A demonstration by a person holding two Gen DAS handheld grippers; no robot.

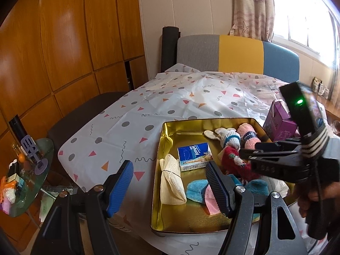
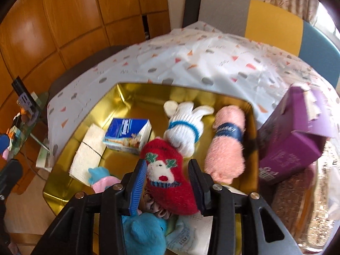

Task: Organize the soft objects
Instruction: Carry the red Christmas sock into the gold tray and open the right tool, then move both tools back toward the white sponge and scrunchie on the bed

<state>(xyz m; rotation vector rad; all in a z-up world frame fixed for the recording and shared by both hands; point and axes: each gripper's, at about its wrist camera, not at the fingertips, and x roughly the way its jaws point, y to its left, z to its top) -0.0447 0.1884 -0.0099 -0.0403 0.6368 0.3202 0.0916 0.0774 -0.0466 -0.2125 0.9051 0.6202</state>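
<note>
Gold tin tray (image 1: 161, 140) on a patterned tablecloth (image 1: 131, 114), holding soft goods. Far right in the tray: pink fluffy roll (image 2: 227, 146) with a dark band, lying beside a white knitted sock bundle (image 2: 182, 131) with blue stripes. Near centre: red fluffy sock (image 2: 167, 176) with a reindeer face, lying in the tray between the pads of the right gripper (image 2: 167, 182); the jaws stand parted, the left pad at the sock's edge and a gap showing at the right pad. Left side of tray: cream folded cloth (image 1: 171, 182) and a blue tissue pack (image 1: 194, 156), touching. Near edge: blue fluffy item (image 2: 146, 233), pink-and-blue item (image 1: 201, 193), a brown scrunchie (image 2: 157, 206) under the red sock. Left gripper (image 1: 167, 187) hangs over the tray's near left corner, jaws wide apart, nothing between them. Purple box (image 2: 297, 136) just right of the tray. Glass side table (image 1: 25, 182) with small clutter, well apart to the left.
</note>
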